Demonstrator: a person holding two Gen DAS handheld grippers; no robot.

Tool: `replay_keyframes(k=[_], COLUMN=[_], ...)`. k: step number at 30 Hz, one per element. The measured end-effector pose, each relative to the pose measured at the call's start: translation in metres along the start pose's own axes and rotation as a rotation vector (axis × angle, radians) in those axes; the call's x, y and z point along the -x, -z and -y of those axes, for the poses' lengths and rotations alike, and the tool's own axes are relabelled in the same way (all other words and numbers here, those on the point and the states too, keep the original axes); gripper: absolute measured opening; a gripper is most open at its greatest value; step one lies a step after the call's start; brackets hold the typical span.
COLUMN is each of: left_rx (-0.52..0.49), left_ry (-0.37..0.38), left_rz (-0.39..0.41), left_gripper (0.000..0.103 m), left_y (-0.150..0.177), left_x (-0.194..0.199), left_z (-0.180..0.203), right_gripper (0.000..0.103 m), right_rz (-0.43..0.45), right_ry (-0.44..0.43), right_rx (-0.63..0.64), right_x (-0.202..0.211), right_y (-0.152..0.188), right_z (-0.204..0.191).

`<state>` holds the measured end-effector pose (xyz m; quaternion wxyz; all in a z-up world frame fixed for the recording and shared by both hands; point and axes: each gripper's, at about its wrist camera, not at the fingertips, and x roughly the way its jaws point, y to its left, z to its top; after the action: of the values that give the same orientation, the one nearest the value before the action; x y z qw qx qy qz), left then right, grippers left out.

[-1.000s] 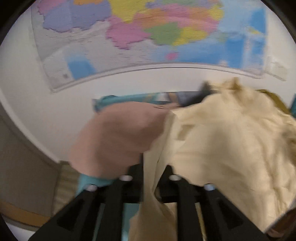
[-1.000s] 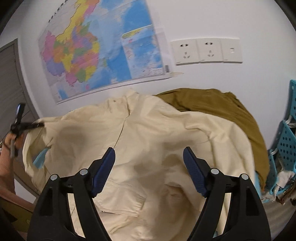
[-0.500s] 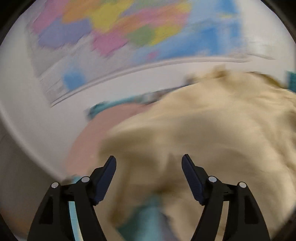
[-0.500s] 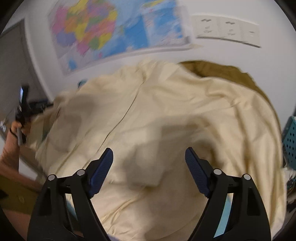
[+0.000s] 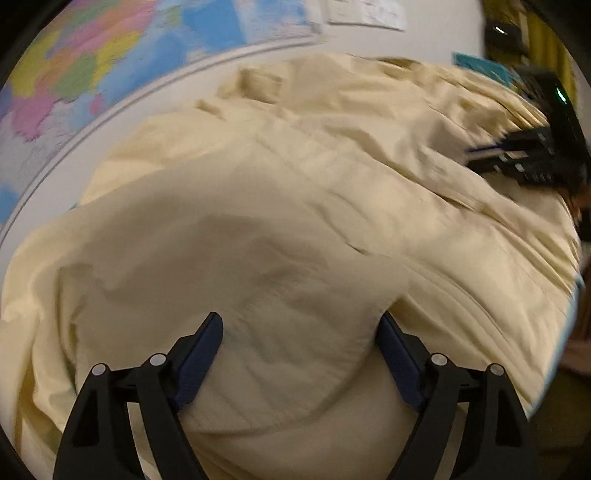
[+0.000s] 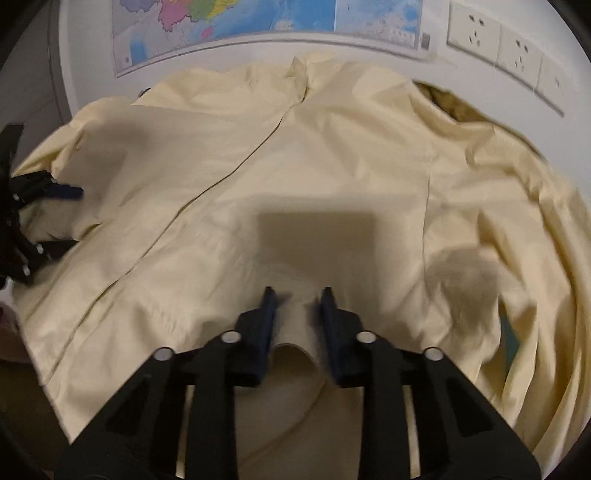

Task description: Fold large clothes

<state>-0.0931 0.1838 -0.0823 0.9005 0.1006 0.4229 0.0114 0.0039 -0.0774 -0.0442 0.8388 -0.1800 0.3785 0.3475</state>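
Observation:
A large cream shirt (image 6: 295,177) lies spread out front-up, collar toward the wall; it fills the left wrist view (image 5: 295,221) too. My left gripper (image 5: 299,325) is open, its fingers wide apart just above a bulge of the cloth near the shirt's left side; it shows at the left edge of the right wrist view (image 6: 33,218). My right gripper (image 6: 295,295) sits at the near hem with its fingers narrowed around a raised fold of cream cloth; it shows in the left wrist view (image 5: 517,155).
A colourful wall map (image 6: 266,26) hangs behind the shirt. White wall sockets (image 6: 502,48) are at the upper right. An olive-brown garment (image 6: 454,103) lies under the shirt's far right shoulder. A bit of teal surface (image 6: 511,336) shows on the right.
My left gripper let go of the cream cloth, opened wide and swung over the shirt. My right gripper moved down to the near hem and narrowed from wide open around a fold.

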Motion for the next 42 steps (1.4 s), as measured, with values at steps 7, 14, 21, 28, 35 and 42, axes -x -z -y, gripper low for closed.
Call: replay_keyframes(k=[7,14,21,28,35,42], left_rx=[0.024,0.109,-0.025,-0.216,-0.131,-0.038], left_ry=[-0.179,-0.048,0.132,0.219,0.203,0.172], left_rz=[0.056,0.175,0.211,0.187,0.114,-0.007], left_gripper=[0.087,0.084,0.084,0.084,0.084,0.083], left_y=[0.004,0.01,-0.004,-0.015,-0.033,-0.04], left_x=[0.001,0.046,0.053,0.031,0.01,-0.021], left_z=[0.002,-0.016,0.035,0.109,0.118,0.106], right_gripper=[0.04,0.068,0.074,0.026,0.006,0.019], right_rz=[-0.007,0.169,0.044,0.126,0.193,-0.059], right_ry=[-0.015,-0.118,-0.079,-0.121,-0.289,-0.157], right_rx=[-0.076,-0.28,-0.277,-0.308,-0.39,-0.355], right_x=[0.0,0.111,0.119,0.091,0.144,0.124], right_y=[-0.012,0.051,0.13,0.124,0.118,0.125], right_z=[0.013,0.065,0.062,0.056,0.049,0.047])
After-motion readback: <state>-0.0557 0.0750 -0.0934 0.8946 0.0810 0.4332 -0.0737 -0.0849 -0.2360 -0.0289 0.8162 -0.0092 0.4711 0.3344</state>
